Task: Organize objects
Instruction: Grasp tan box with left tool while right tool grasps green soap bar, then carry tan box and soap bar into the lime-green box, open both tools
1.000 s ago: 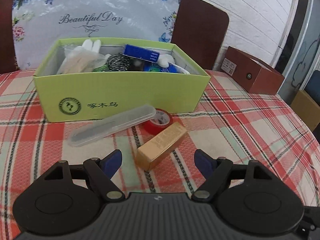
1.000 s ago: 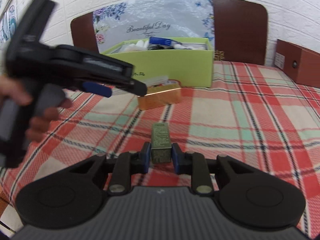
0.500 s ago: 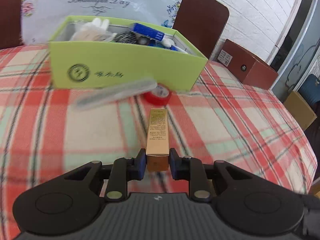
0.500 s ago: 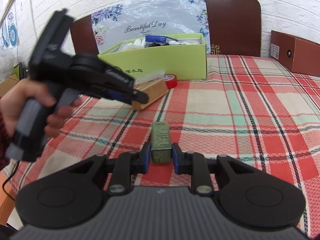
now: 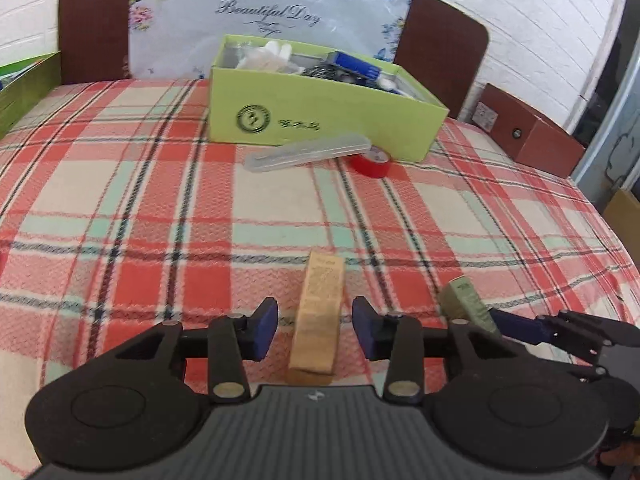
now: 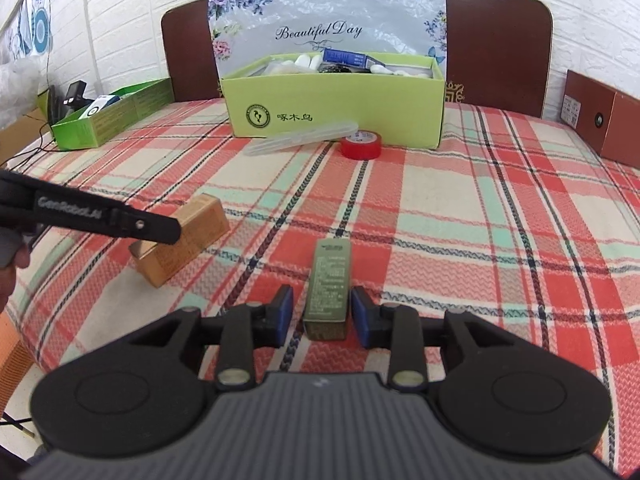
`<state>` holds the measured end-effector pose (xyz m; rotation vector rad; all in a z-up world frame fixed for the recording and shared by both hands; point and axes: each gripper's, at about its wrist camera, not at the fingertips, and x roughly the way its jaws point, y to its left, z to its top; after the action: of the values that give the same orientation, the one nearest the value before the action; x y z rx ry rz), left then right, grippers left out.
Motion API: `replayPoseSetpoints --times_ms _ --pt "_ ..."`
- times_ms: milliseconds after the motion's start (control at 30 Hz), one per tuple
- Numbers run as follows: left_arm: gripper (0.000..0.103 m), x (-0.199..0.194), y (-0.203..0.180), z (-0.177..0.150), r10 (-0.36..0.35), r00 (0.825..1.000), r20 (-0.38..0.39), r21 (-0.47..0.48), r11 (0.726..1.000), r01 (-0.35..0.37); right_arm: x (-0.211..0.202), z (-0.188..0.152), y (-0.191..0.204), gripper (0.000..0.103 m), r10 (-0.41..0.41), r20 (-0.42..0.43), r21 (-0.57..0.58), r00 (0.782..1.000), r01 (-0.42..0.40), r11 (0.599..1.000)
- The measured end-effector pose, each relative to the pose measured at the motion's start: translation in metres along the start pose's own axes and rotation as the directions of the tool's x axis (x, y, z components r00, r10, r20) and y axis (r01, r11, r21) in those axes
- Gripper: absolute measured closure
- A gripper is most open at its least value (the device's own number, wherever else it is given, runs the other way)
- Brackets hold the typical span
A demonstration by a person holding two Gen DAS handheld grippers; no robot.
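Both jaws opening, pads clear of gold box (image 5: 318,312) and green box (image 6: 328,288) (light, stiff cartons); best gripped across long sides.

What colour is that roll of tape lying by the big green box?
Red, with a white inner ring. The tape shows best in the right wrist view.

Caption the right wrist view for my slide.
Opening right tongs straddle a green carton on the plaid cloth.

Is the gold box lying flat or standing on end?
Lying flat: the gold box rests lengthwise on the plaid cloth, its long printed side facing up.
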<state>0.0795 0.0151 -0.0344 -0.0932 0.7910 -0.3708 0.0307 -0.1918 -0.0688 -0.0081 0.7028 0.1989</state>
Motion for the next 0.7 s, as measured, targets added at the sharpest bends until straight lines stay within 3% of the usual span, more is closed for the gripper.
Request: replayPoseSetpoints --times_ms 133,567,700 --pt "0.063 0.005 -0.008 0.001 -0.001 1.000 0.007 0.034 0.999 0.000 0.003 0.001 -0.004 0.072 -0.011 -0.014 0.017 1.000 0.011 1.000" --pt "0.063 0.019 -0.002 -0.003 -0.002 0.999 -0.044 -0.004 1.000 0.002 0.012 0.006 -0.001 0.072 -0.007 -0.023 0.018 1.000 0.008 1.000" --pt "0.078 0.018 0.000 -0.006 -0.012 0.998 -0.060 -0.006 1.000 0.012 0.014 0.006 -0.002 0.073 -0.012 -0.030 0.023 0.999 0.013 1.000"
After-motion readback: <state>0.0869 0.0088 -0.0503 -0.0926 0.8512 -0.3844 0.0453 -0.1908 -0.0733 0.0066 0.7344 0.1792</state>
